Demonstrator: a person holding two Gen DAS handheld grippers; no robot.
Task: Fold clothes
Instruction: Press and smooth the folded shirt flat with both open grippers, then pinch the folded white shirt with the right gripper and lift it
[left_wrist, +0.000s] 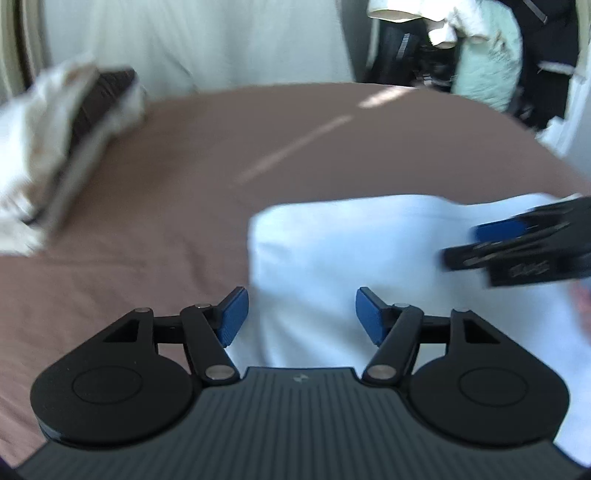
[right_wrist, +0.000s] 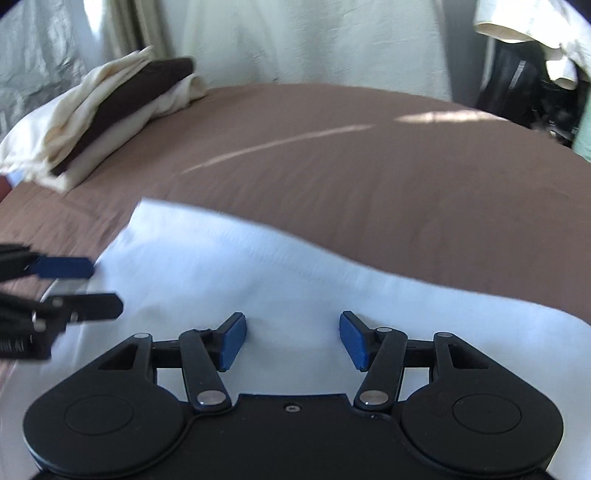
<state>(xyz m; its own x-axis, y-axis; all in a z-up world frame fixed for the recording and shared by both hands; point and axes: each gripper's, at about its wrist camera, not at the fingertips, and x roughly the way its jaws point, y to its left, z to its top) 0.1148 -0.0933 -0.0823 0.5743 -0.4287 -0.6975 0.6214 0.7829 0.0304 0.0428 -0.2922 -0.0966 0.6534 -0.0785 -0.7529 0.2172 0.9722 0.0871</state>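
A white folded garment (left_wrist: 351, 251) lies on the brown bed sheet (left_wrist: 184, 184); it also shows in the right wrist view (right_wrist: 240, 273). My left gripper (left_wrist: 301, 317) is open and empty, just above the garment's near left part. It appears at the left edge of the right wrist view (right_wrist: 99, 284). My right gripper (right_wrist: 291, 341) is open and empty over the garment's near middle. It shows blurred at the right edge of the left wrist view (left_wrist: 472, 240).
A stack of folded cream and dark brown clothes (right_wrist: 110, 107) sits at the far left of the bed (right_wrist: 369, 166), also in the left wrist view (left_wrist: 66, 140). Pale curtains (right_wrist: 314, 40) hang behind. Hanging clothes and dark items (left_wrist: 480, 55) stand at the far right.
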